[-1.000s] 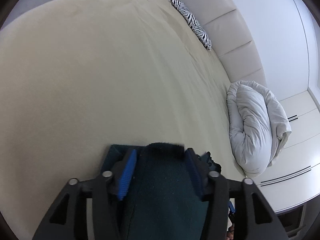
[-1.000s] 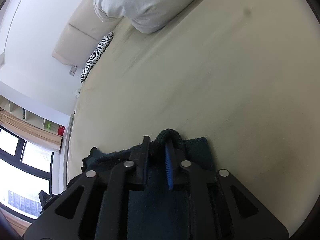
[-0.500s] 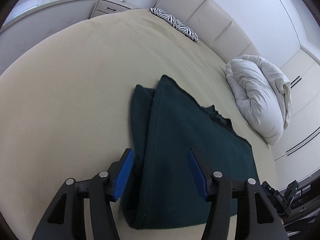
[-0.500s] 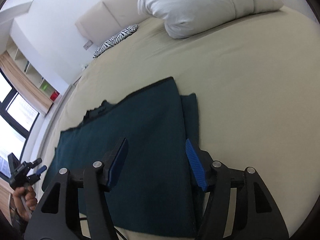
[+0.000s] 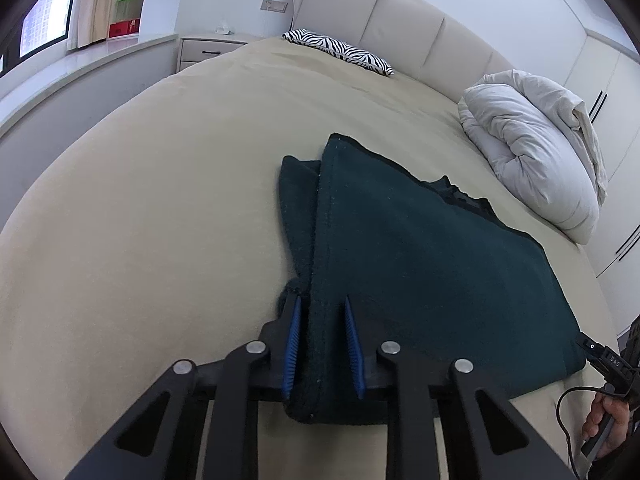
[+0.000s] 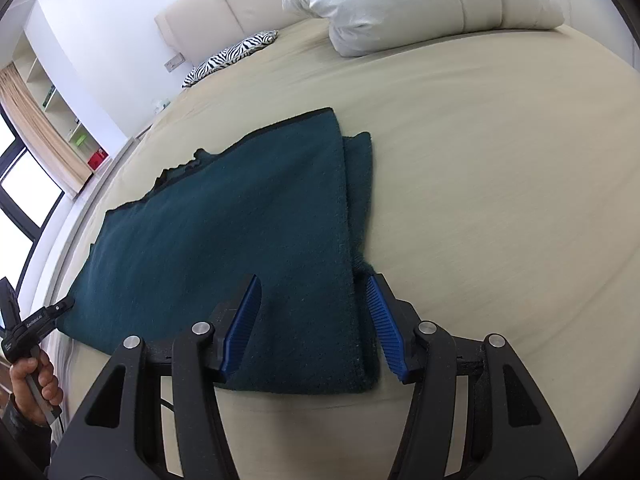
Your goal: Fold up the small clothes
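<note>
Beige bedding covers the wide bed where a dark green garment lies folded flat, a narrower layer peeking out along one side edge. At its near left corner the left gripper has its blue pads narrowed around the doubled edge, the cloth filling the gap between them; whether they fully pinch it cannot be told. At the near right corner the right gripper stands spread wide, its pads straddling the garment's edge without squeezing it. Half a second ago the left jaws were spread wide over the cloth; they have since closed in on the fold, while the right jaws remain apart. A white duvet and a zebra-striped pillow sit well beyond, near the headboard.
</note>
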Motion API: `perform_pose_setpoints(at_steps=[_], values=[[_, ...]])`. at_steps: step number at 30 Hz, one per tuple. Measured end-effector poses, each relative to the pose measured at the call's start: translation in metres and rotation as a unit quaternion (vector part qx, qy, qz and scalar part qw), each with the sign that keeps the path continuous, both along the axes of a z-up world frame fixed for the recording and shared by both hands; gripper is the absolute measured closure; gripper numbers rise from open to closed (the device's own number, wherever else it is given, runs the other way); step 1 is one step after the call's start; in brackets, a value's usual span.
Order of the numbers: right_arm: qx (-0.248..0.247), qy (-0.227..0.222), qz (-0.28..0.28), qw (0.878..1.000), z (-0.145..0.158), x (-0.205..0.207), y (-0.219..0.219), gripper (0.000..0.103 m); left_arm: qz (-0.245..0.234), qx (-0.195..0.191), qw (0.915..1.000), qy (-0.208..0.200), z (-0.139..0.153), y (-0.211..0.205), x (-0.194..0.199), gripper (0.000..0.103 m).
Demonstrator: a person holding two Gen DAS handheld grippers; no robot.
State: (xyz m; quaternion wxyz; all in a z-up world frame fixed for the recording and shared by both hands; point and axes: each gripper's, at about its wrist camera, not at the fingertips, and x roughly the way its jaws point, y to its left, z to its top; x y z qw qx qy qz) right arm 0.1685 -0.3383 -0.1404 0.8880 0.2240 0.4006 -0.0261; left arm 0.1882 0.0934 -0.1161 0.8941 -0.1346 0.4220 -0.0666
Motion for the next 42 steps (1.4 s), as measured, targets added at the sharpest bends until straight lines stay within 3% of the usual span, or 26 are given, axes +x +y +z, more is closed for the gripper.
perform_pose_setpoints(at_steps=[6, 10, 15, 19, 22, 24, 27, 32, 36, 42], values=[[-0.025, 0.003, -0.017, 1.0, 0.001, 0.001, 0.002, 0.053, -0.003, 0.028, 0.9995, -0.014, 0.003, -0.005, -0.007, 0.094], [-0.036, 0.004, -0.045, 0.998, 0.003, -0.004, -0.003, 0.053, -0.002, 0.037, 0.9992, -0.017, 0.002, -0.008, -0.01, 0.095], [-0.047, 0.016, -0.039, 0.998, -0.002, -0.007, 0.001, 0.057, 0.005, 0.039, 0.9992, -0.014, 0.0, -0.008, -0.015, 0.096], [-0.03, -0.01, -0.065, 0.997, 0.005, -0.017, -0.006, 0.057, 0.006, 0.034, 0.9993, -0.011, -0.001, -0.006, -0.016, 0.096], [-0.022, 0.011, -0.044, 0.999, -0.001, -0.013, -0.005, 0.058, 0.007, 0.033, 0.9994, -0.01, -0.002, -0.006, -0.016, 0.096], [-0.036, 0.018, -0.026, 0.999, -0.004, -0.011, 0.002, 0.076, 0.007, 0.033, 0.9994, -0.009, -0.002, -0.007, -0.016, 0.096], [-0.051, 0.009, -0.029, 0.998, -0.002, -0.016, 0.006, 0.092, 0.005, 0.031, 0.9995, -0.01, -0.001, -0.006, -0.016, 0.096], [-0.059, 0.0, -0.03, 0.998, 0.004, -0.02, 0.01, 0.096, 0.004, 0.026, 0.9996, -0.01, 0.0, -0.005, -0.022, 0.096], [-0.032, -0.009, -0.039, 0.999, 0.009, -0.031, 0.006, 0.096, -0.002, 0.03, 0.9995, -0.007, -0.004, -0.003, -0.029, 0.096], [-0.005, 0.011, -0.051, 0.999, -0.01, -0.041, -0.005, 0.098, -0.001, 0.026, 0.9997, -0.001, -0.009, 0.002, -0.036, 0.096]])
